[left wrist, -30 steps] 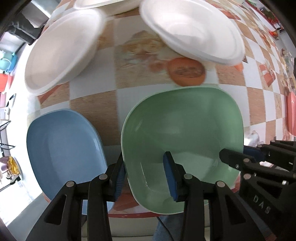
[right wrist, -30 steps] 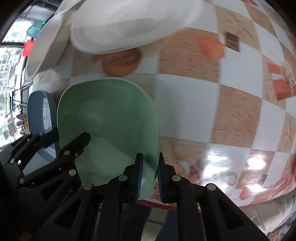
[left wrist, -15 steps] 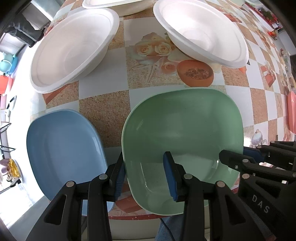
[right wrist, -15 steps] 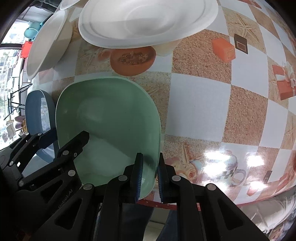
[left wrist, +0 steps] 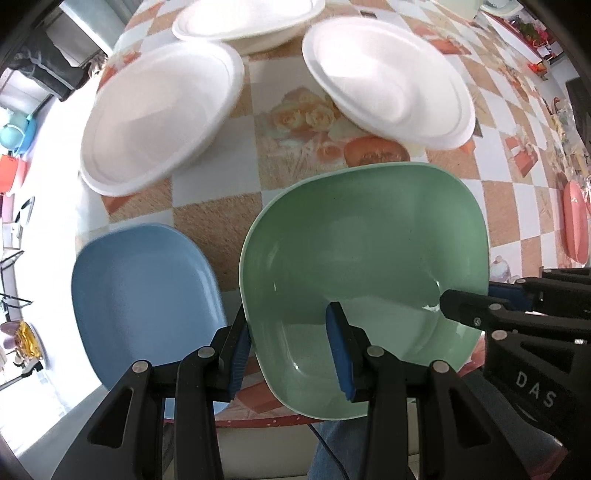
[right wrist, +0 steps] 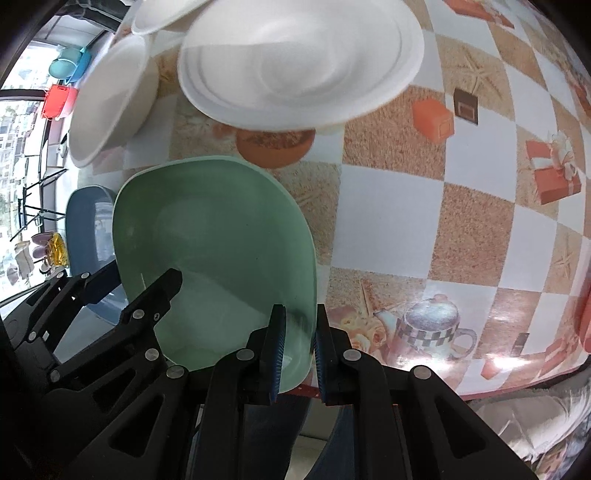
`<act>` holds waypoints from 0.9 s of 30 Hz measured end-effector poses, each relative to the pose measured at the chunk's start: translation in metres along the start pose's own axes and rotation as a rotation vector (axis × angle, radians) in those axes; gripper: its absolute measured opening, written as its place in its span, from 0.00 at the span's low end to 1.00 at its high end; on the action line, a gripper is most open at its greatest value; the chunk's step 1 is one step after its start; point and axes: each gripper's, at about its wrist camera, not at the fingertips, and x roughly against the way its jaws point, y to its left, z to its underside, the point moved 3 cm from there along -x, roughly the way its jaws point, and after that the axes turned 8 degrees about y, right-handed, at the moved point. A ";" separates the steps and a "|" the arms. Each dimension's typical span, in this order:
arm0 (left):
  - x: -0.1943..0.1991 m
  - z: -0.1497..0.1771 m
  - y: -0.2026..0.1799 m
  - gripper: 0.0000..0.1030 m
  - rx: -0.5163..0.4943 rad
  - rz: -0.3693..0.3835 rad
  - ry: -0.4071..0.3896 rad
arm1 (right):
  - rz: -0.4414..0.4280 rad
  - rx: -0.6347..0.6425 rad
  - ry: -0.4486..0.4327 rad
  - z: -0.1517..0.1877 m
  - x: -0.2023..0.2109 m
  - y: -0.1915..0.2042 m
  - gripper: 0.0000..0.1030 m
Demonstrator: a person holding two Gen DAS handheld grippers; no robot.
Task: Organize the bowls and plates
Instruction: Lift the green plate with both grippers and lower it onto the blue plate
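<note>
A green square plate [left wrist: 365, 251] sits at the table's near edge, with a blue plate [left wrist: 144, 291] to its left. My left gripper [left wrist: 290, 350] is open, its jaws astride the green plate's near left rim. My right gripper [right wrist: 298, 347] is shut on the green plate's [right wrist: 214, 251] right rim. Three white round bowls [left wrist: 159, 118] [left wrist: 388, 77] [left wrist: 247, 18] stand behind the coloured plates. The blue plate [right wrist: 88, 221] shows at the left in the right wrist view.
The table [right wrist: 406, 221] has a checkered cloth with printed pictures. A pink plate [left wrist: 574, 218] lies at the far right. The table edge runs just below both grippers. Stools and tubs [right wrist: 61, 96] stand on the floor beyond the table's left side.
Both cameras have drawn back and tilted a little, so the white bowls sit lower in view. The green plate looks slightly raised at its near edge. Both grips are unchanged.
</note>
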 end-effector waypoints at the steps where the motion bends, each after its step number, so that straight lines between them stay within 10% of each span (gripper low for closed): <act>1: 0.004 0.002 0.001 0.42 0.000 -0.002 -0.005 | 0.000 0.005 -0.003 -0.001 0.001 0.001 0.17; 27: 0.049 0.051 0.102 0.42 0.222 -0.064 -0.036 | -0.012 0.274 0.041 -0.020 -0.009 0.109 0.17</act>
